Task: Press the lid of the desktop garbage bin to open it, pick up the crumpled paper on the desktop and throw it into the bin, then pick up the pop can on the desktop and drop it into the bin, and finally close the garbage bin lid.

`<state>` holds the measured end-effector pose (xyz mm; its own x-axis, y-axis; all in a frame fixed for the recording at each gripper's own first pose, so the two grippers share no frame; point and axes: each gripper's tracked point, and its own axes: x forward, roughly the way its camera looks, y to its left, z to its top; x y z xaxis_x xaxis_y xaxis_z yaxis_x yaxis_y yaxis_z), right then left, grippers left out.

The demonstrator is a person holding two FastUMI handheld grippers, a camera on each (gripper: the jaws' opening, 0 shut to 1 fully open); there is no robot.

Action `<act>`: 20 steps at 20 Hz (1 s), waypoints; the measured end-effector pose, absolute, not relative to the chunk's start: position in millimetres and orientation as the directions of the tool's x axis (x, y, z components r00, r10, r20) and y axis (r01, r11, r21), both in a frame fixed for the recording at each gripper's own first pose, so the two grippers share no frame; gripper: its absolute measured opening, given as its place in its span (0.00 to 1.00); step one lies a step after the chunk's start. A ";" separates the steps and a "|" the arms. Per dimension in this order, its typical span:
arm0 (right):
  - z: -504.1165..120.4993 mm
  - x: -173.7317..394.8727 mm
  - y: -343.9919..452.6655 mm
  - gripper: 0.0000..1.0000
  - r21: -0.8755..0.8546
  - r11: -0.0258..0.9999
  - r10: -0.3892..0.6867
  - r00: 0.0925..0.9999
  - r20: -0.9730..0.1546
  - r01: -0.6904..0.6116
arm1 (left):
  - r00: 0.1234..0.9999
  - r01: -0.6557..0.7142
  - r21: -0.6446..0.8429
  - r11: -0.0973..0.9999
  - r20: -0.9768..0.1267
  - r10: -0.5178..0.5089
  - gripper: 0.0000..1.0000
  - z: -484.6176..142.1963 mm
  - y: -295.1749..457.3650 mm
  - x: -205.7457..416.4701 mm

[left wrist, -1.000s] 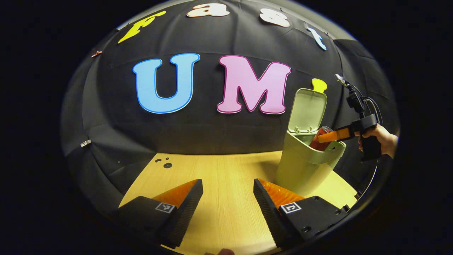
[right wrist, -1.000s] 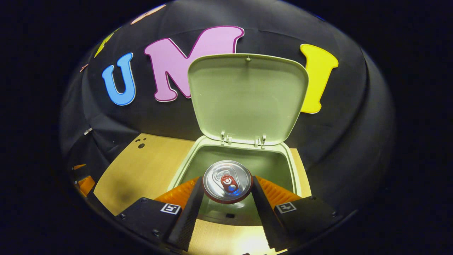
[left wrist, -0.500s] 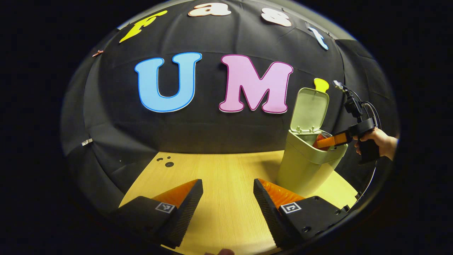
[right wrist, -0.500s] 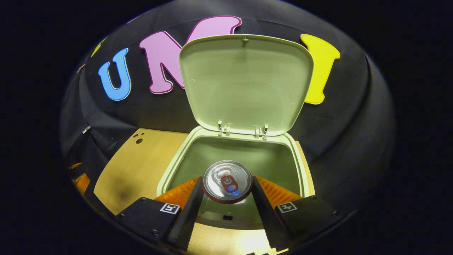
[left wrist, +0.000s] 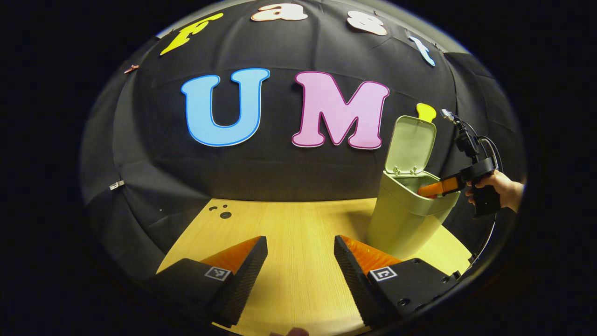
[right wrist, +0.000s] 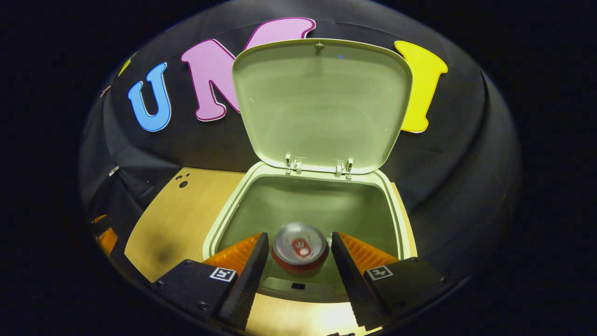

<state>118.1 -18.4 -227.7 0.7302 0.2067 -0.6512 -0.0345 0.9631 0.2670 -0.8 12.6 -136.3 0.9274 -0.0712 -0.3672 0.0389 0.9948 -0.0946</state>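
Since a second ago the right gripper has let go: the pop can, clamped between its fingers back then, now sits lower and blurred between jaws that stand apart from it, looks like it's dropping into the bin. The lid stands upright just past the jaws. So the can step seems basically done; I'd guess closing the lid is next, which means pulling clear and pushing it down from behind. Left gripper hangs open over the table, holding nothing, bin off to its right.
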 end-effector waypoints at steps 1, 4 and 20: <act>-225.8 117.5 -18.8 0.82 0.272 0.962 0.208 0.732 -0.649 -0.033 | 0.928 0.039 -0.095 0.995 -0.367 -0.071 0.93 -136.7 12.3 -0.5; -220.9 115.8 -20.4 0.89 0.282 0.959 0.207 0.742 -0.638 -0.025 | 0.929 0.040 -0.094 0.995 -0.363 -0.071 0.93 -135.5 12.4 -2.4; -79.7 125.4 -61.4 0.99 0.267 0.963 0.113 0.931 -0.347 -0.018 | 0.932 0.061 -0.122 0.991 -0.349 -0.101 0.93 -132.3 5.6 -14.2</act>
<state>125.4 -61.4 -79.7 0.9311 0.1132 -0.3466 -0.0177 0.9635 0.2672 -14.2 5.6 -132.3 0.9315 -0.1009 -0.3494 0.0614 0.9906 -0.1222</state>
